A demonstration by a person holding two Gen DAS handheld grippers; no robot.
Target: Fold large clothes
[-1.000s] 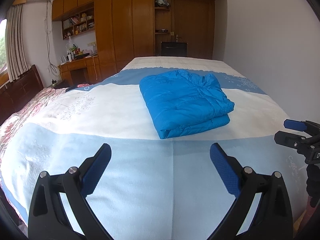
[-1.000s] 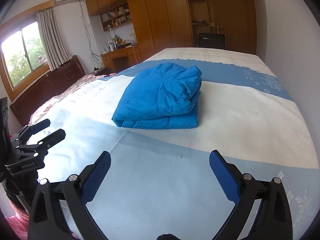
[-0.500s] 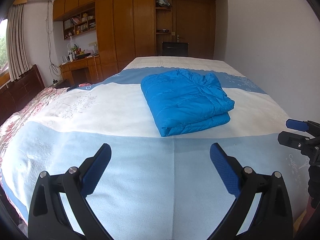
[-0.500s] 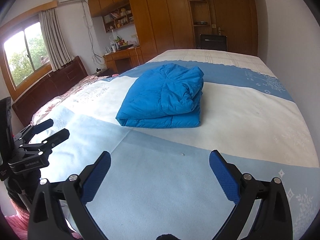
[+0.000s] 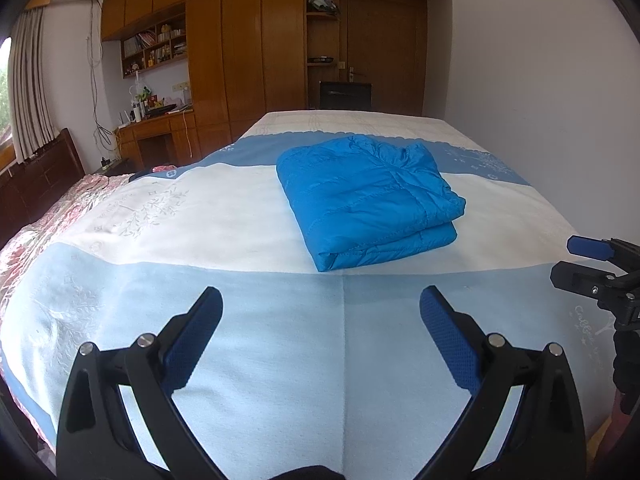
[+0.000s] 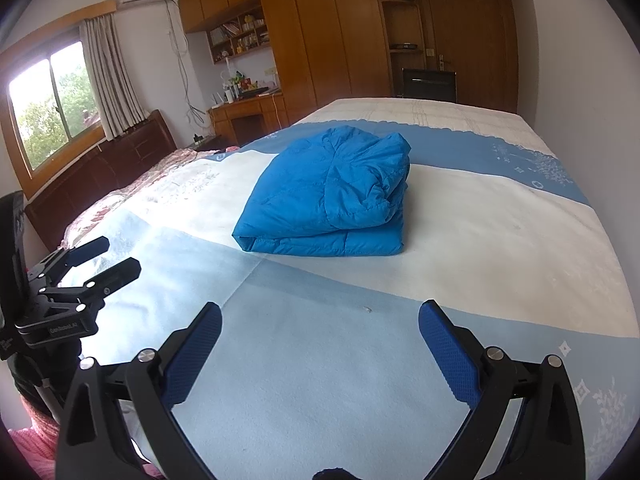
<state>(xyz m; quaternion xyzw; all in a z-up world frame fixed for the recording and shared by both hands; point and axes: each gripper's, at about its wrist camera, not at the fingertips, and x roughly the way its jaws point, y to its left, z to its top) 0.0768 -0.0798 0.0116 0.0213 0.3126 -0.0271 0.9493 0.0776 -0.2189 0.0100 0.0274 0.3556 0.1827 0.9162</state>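
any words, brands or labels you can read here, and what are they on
"GenRobot.AI", as best it reads: small print on the body of the left gripper, right wrist view.
Cursive print on the bedsheet: too blurred to read.
Book spines on the shelf: too small to read.
Blue jacket: none visible.

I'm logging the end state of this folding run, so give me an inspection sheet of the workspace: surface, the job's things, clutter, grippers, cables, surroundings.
Surface: bed covered by a sheet in pale blue, white and darker blue bands, lying flat.
Job's things: blue jacket folded into a compact stack, resting on the white band.
Clutter: small speck on the sheet; pink floral bedding along the bed's edge by the headboard.
Grippers: left gripper and right gripper both open, empty, short of the jacket.
Cables: wires hang down the wall beside the desk.
Surroundings: wooden wardrobe, bookshelf, desk, window with curtain, air conditioner.
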